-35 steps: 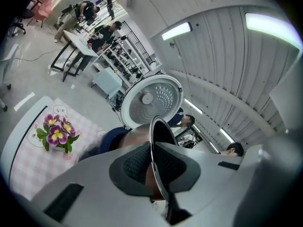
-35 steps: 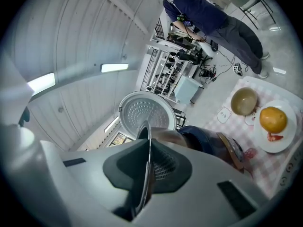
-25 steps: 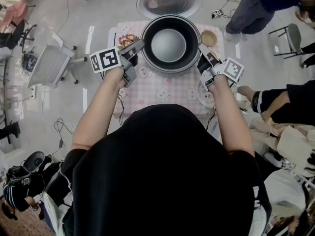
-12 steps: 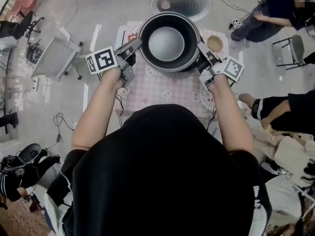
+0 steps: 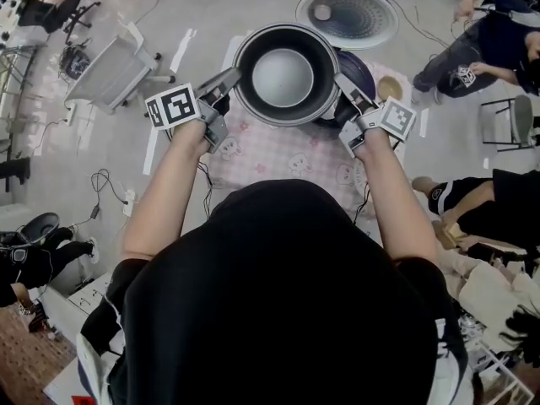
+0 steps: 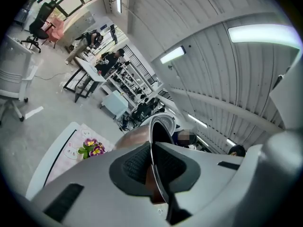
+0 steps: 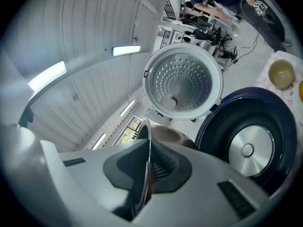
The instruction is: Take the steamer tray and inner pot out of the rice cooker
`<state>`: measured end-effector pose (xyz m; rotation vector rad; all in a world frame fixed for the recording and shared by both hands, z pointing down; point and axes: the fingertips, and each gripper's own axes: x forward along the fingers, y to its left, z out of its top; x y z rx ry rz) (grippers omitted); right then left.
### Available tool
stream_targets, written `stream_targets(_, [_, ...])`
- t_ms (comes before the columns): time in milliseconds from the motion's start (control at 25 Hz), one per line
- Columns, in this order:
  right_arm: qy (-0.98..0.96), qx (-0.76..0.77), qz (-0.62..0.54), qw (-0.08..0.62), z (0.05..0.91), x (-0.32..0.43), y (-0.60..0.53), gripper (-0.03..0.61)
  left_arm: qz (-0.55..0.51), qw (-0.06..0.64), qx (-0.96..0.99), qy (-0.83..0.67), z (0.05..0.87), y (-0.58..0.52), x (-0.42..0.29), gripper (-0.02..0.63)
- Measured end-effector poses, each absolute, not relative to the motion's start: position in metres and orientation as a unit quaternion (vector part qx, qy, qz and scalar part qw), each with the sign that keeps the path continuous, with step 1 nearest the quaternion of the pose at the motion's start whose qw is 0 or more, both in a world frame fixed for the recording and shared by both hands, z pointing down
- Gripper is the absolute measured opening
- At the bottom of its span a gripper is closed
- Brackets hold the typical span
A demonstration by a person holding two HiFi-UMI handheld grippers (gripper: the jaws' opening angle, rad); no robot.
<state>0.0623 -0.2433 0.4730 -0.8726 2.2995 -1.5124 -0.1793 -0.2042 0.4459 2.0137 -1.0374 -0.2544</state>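
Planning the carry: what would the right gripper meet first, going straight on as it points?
The inner pot: the right gripper is shut on its rim. Beyond it, probably the cooker's open lid; depth unclear.

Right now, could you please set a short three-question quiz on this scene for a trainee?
1. True or false: the inner pot sits inside the rice cooker.
2. What is the left gripper shut on? A) the pot's rim B) the flowers C) the small bowl
3. Fill in: the cooker's lid stands ____.

Key: 1 false, both grippers hold it beside the empty cooker; 2 A; 3 open.
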Motion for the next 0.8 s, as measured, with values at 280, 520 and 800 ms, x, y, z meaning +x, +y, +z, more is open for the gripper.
stream_targets(280, [0.794,-0.269,-0.536,0.1,0.483,0.008,-0.241,0.026,-0.123,0.417,0.788,-0.435,0.45,-0.184,-0.225,0.044])
stream_targets(520, [0.793,-0.25,-0.55,0.078,0.494,-0.027,-0.23,0.026,-0.123,0.436,0.759,-0.467,0.47,-0.161,-0.26,0.044])
stream_targets(800, [0.791,-0.224,-0.566,0.056,0.508,-0.054,-0.22,0.026,-0.126,0.46,0.736,-0.48,0.49,-0.143,-0.281,0.044])
